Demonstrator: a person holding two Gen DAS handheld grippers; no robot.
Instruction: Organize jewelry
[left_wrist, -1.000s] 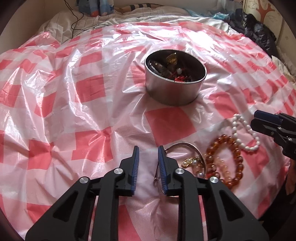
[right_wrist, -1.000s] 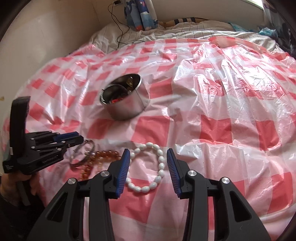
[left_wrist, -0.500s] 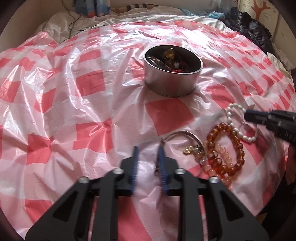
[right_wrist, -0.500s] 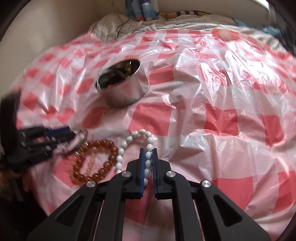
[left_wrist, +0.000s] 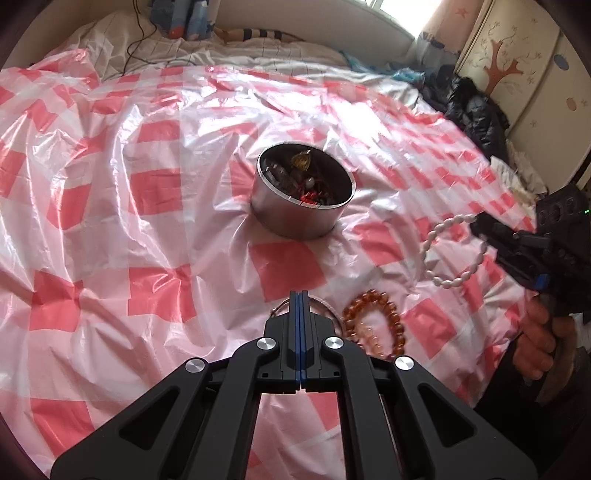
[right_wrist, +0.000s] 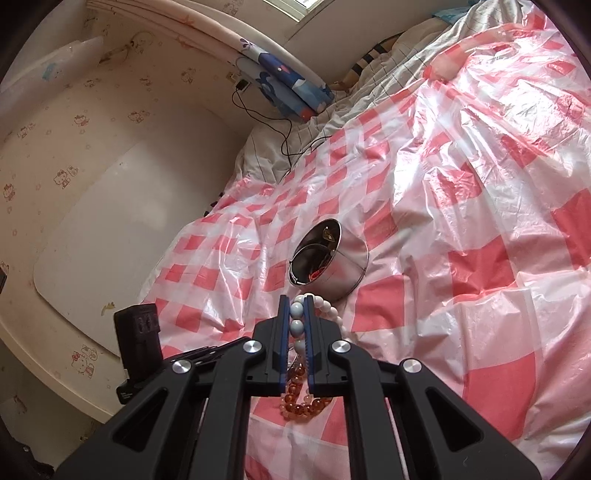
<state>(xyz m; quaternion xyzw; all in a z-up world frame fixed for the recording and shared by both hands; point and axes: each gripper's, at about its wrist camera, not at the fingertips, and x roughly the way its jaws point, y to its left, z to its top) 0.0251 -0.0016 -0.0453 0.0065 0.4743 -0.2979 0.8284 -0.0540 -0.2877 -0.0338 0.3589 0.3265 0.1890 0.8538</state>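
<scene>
A round metal tin (left_wrist: 303, 199) with several trinkets inside stands mid-sheet. My left gripper (left_wrist: 299, 295) is shut, and the thin silver bangle (left_wrist: 325, 303) shows on both sides of its tips, pinched between the pads. Just right of it an amber bead bracelet (left_wrist: 373, 325) lies on the sheet. My right gripper (right_wrist: 296, 301) is shut on the white pearl bracelet (right_wrist: 328, 308), beads squeezed between its pads. In the left wrist view that white pearl bracelet (left_wrist: 454, 251) hangs clear of the sheet from the right gripper (left_wrist: 476, 221). The tin (right_wrist: 328, 262) sits just beyond it.
A red-and-white checked plastic sheet (left_wrist: 147, 221) covers the bed. Dark clothing (left_wrist: 476, 110) is piled at the back right, and a black cable (left_wrist: 140, 37) and blue bedding (left_wrist: 184, 18) lie at the back. A wall (right_wrist: 92, 184) borders the bed's left edge.
Both grippers have shut. The left closed onto the silver bangle and rose a little. The right closed on the white bracelet, rolled, and lifted it off the sheet.
</scene>
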